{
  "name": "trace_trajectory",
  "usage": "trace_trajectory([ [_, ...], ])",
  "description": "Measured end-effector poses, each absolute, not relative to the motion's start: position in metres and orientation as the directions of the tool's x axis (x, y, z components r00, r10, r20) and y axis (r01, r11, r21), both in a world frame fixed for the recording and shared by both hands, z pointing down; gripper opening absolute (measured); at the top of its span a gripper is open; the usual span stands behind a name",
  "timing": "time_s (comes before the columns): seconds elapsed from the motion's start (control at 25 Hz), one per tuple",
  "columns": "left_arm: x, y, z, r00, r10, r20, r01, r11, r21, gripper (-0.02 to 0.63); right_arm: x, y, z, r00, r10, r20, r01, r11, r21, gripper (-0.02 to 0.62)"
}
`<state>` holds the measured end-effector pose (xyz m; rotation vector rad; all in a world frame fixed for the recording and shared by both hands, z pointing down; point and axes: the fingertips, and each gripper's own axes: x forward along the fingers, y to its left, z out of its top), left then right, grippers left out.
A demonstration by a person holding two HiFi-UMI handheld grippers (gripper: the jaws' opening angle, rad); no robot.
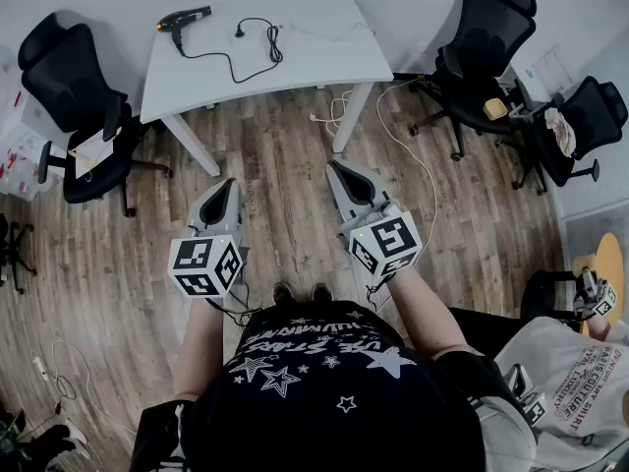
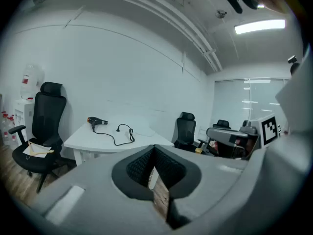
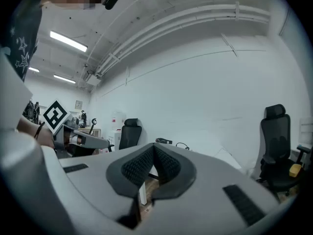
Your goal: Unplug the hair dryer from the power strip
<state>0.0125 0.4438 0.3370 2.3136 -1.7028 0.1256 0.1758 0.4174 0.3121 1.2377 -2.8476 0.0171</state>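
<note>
The hair dryer (image 1: 183, 18) is lying near the far left corner of the desk (image 1: 324, 52), its limp black cord (image 1: 231, 62) trailing to a plug (image 1: 239, 33) that is resting loose on the top, with no power strip showing beside it. The left tool (image 1: 228, 183) and right tool (image 1: 334, 165) are both hanging clenched on nothing, well short of the desk. The dryer is looking light and rigid, so the stiff plug body is probably offering a surer hold than the slippery, easily strained cord.
</note>
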Motion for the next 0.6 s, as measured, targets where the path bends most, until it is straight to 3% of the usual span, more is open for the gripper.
trace_trajectory([
  [0.6, 0.008, 0.457, 0.348, 0.324, -0.913, 0.246, -0.942, -0.288, 0.174, 0.008, 0.152, 0.427, 0.315, -0.699, -0.713, 0.059, -0.714, 0.7, 0.011, 0.008],
])
